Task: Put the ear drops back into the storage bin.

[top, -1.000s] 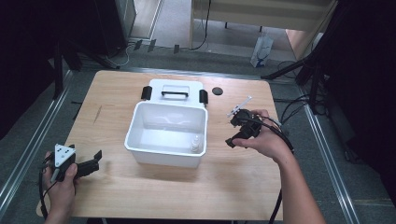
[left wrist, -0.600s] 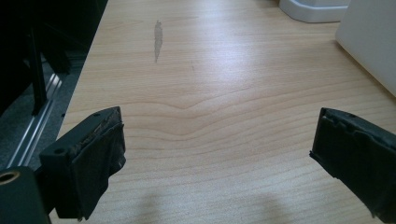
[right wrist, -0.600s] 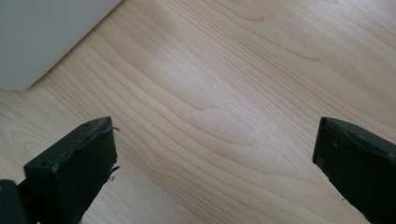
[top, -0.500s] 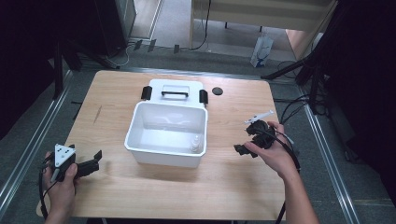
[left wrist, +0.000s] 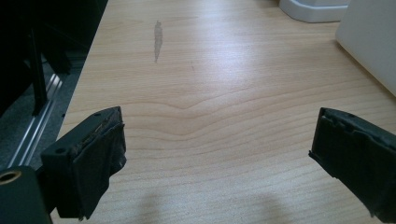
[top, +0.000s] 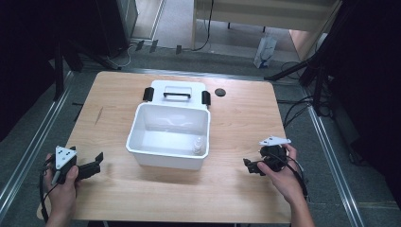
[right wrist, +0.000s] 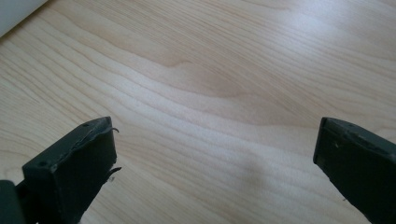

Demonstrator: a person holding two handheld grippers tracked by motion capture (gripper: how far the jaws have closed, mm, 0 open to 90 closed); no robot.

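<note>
Two grippers, jaws spread wide, nothing held. White plastic bin (top: pixel 169 137) stands well ahead of left gripper (left wrist: pixel 219 154), off right gripper (right wrist: pixel 215 163) jaws' left. Small bottle (top: pixel 199 144) inside, near corner. Judged light, rigid, slick; grip bottle body, or bin rim.

Two black grippers are seen, each topped by a grey three-cornered plate. On the left gripper (top: pixel 97 163) the plate (top: pixel 64 156) is dotted with small holes; a black cable (top: pixel 42 201) trails from it. Each square jaw of the right gripper (right wrist: pixel 217 172) is marked by small screw holes, its padding frayed. Both forearms are bare of sleeves.
</note>
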